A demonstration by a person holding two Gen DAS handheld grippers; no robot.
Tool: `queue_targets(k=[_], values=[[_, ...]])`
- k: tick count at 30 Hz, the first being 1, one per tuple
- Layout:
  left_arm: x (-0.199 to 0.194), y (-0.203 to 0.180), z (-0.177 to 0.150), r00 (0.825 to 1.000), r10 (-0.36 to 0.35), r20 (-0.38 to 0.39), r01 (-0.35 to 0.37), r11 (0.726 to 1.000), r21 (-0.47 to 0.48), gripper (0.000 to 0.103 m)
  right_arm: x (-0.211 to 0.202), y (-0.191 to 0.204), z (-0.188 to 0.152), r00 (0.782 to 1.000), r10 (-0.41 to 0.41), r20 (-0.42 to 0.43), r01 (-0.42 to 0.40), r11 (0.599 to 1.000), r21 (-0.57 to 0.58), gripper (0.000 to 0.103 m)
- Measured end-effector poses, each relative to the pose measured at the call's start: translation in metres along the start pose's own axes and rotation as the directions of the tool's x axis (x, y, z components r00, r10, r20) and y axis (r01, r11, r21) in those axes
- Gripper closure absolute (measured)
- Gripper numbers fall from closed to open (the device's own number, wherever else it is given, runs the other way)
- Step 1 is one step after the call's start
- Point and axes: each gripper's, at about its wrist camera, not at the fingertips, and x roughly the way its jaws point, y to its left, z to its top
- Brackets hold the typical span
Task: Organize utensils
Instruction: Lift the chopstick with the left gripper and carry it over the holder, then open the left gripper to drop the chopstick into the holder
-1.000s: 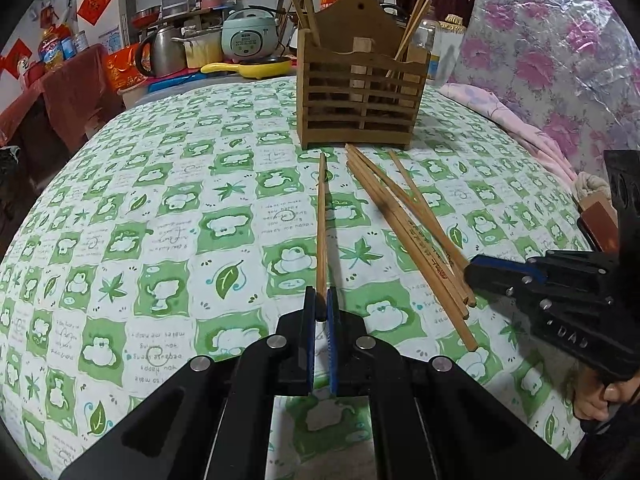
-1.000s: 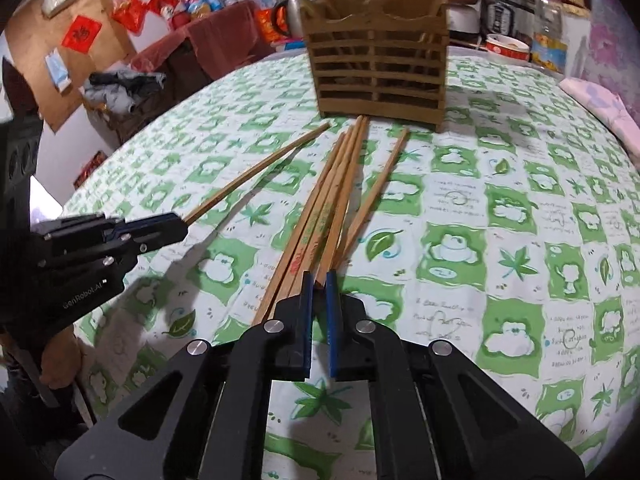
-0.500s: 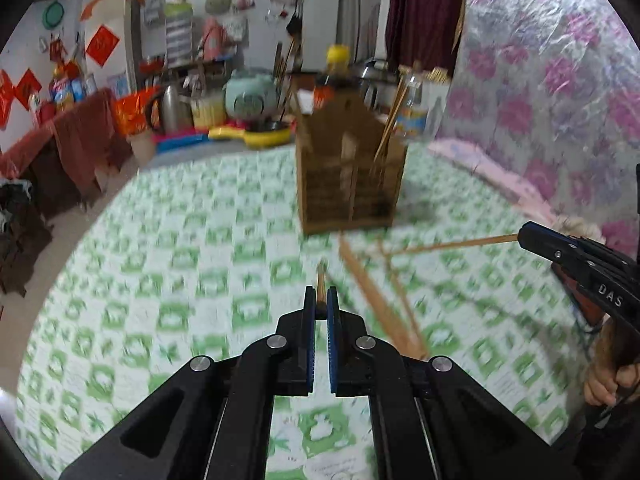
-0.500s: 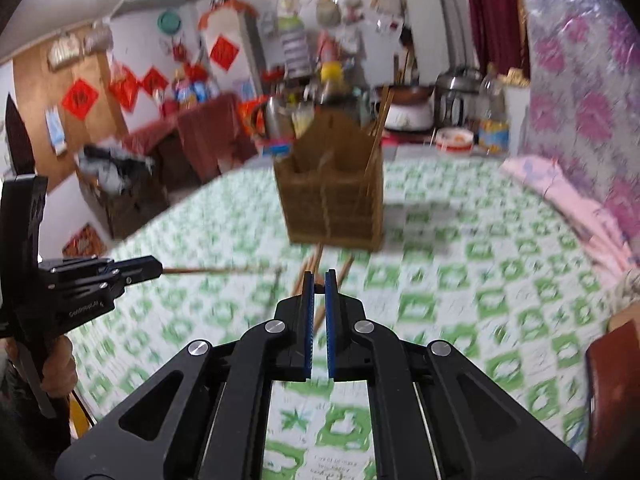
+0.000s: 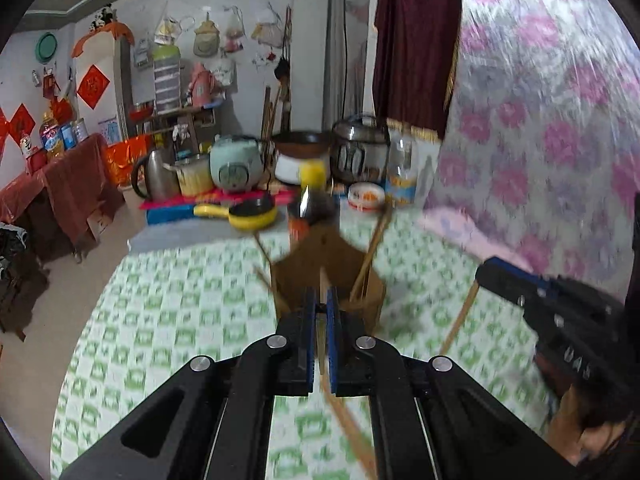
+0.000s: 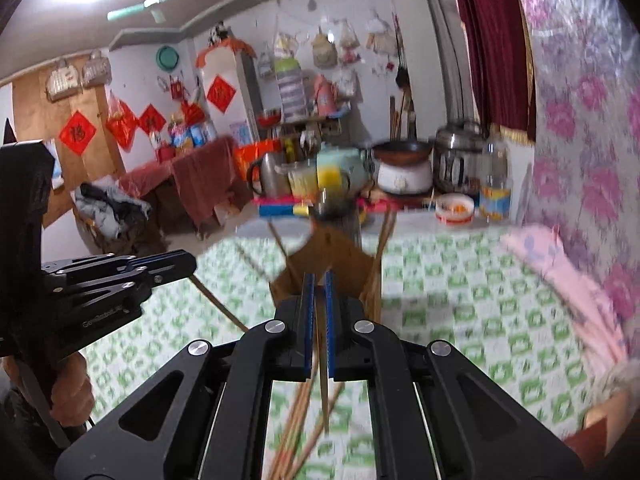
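Both chopsticks lifted off the table toward the wooden holder

A second ago both lay on the green-checked tablecloth (image 5: 168,320); now the left gripper (image 5: 319,304) and right gripper (image 6: 317,292) are each clamped on a chopstick (image 6: 216,304) (image 5: 460,316) near the wooden chopstick holder (image 5: 332,268), ready for insertion. Loose chopsticks (image 6: 296,432) remain below; kitchen clutter behind.

Motion blur smears the wooden holder (image 5: 328,268) and the green-checked surface (image 5: 180,320) in both views. The left claw (image 5: 319,308) hides the holder's lower front. Loose chopsticks (image 6: 296,432) run off the bottom edge.
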Motion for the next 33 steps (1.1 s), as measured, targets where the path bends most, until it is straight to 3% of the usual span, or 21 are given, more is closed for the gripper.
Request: queue_targets(k=[6,12,16,19,20,22,24,33], values=[[0.003,0.005,0.044,0.987,0.074,0.145,-0.066,0.996,-0.061,0.097,-0.002,0.011,0.04,0.979,-0.074,0.192,0.076,0.997,-0.004,0.097],[0.044,0.015,0.042,0.987,0.09,0.136,-0.075,0.991,-0.114,0.097,0.022,0.01,0.053,0.933,-0.162,0.32,0.155,0.987,0.047,0.097],[0.075,0.025,0.027,0.993,0.077,0.092,-0.065,0.99,-0.124,0.097,0.055,-0.002,0.042,0.946,-0.14,0.292,0.124,0.99,0.071,0.097],[0.095,0.027,0.015,0.999,0.041,0.033,-0.037,0.993,-0.114,0.097,0.099,-0.014,0.04,0.989,-0.077,0.129,0.071,0.996,0.046,0.094],[0.101,0.027,0.014,1.0,0.031,0.002,-0.031,0.994,-0.104,0.096,0.104,-0.02,0.038,0.993,-0.056,0.107,0.048,0.996,0.08,0.092],[0.104,0.029,0.011,0.999,0.023,-0.025,-0.025,0.995,-0.094,0.087,0.108,-0.029,0.036,0.996,-0.039,0.081,0.029,0.991,0.131,0.091],[0.098,0.033,0.008,1.0,0.027,-0.005,-0.028,0.993,-0.119,0.049,0.107,-0.031,0.035,0.997,-0.033,0.073,0.022,0.99,0.138,0.09],[0.071,0.048,0.007,0.996,0.077,0.042,-0.069,0.983,-0.17,0.018,0.09,-0.026,0.034,0.995,-0.045,0.088,0.033,0.99,0.137,0.064]])
